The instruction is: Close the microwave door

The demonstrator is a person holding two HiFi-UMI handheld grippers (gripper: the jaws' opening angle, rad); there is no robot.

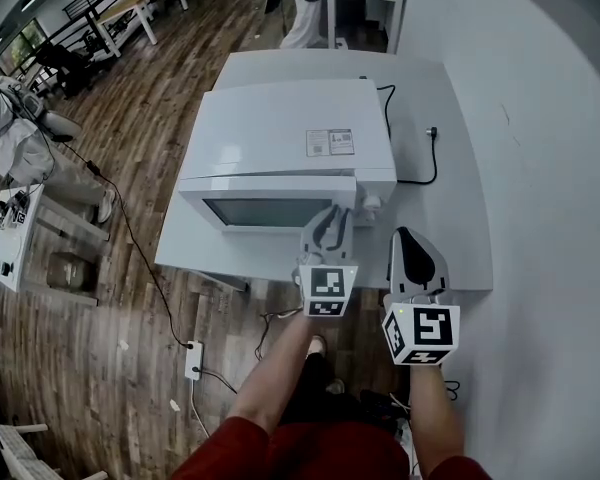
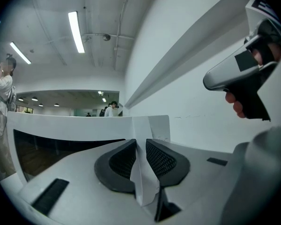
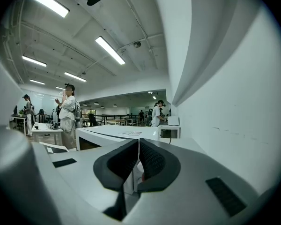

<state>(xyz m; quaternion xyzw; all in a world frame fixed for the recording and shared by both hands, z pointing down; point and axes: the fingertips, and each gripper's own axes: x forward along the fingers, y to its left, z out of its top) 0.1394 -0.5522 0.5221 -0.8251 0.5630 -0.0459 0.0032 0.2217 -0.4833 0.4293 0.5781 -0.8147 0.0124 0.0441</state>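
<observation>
A white microwave (image 1: 290,133) stands on a white table (image 1: 460,198), its door (image 1: 265,211) with the dark window facing me. My left gripper (image 1: 332,218) is at the door's right edge. In the left gripper view the door's thin white edge (image 2: 139,139) stands between the pads, which press on it: the left gripper (image 2: 139,156) is shut on it. I cannot tell how far the door stands from the body. My right gripper (image 1: 413,243) hovers to the right over the table's front edge, pointing level. Its pads meet with nothing between them in the right gripper view (image 3: 136,161).
A black cord with its plug (image 1: 432,133) lies on the table right of the microwave. A white wall (image 1: 550,118) runs close along the right. A power strip (image 1: 194,360) lies on the wooden floor at the lower left. A person (image 1: 10,128) stands far left.
</observation>
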